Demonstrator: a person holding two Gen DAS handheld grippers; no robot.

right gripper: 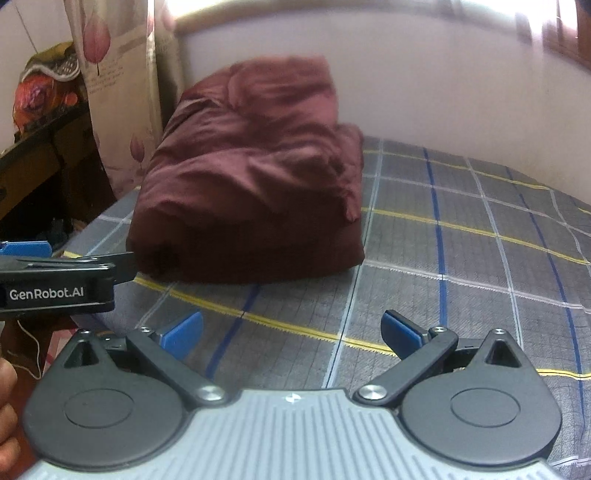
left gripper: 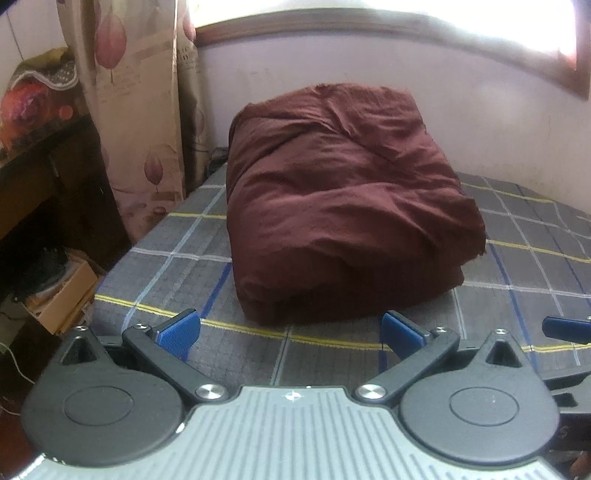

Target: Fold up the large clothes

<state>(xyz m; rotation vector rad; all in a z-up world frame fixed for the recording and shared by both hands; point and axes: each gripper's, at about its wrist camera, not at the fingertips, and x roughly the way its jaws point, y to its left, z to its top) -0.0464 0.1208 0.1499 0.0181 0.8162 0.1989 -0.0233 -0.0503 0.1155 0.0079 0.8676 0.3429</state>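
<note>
- The maroon cloth (left gripper: 340, 199) is seen folded into a thick bundle on the plaid bedsheet (left gripper: 517, 258), near the wall.
- The left gripper (left gripper: 291, 334) is held spread wide, nothing grasped; the bundle lies just ahead of its blue pads (left gripper: 179, 332).
- The right gripper (right gripper: 291, 334) is likewise spread and empty, the bundle lying ahead and left of its fingers.

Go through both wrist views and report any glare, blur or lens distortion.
Left wrist view: window blown out to white; maroon cloth fairly sharp; plaid bedspread lines bow from the fisheye. Right wrist view: the window strip is washed out too, the cloth's top is smeared by blur, the edges curve; both open grippers, left and right, sharp.
</note>
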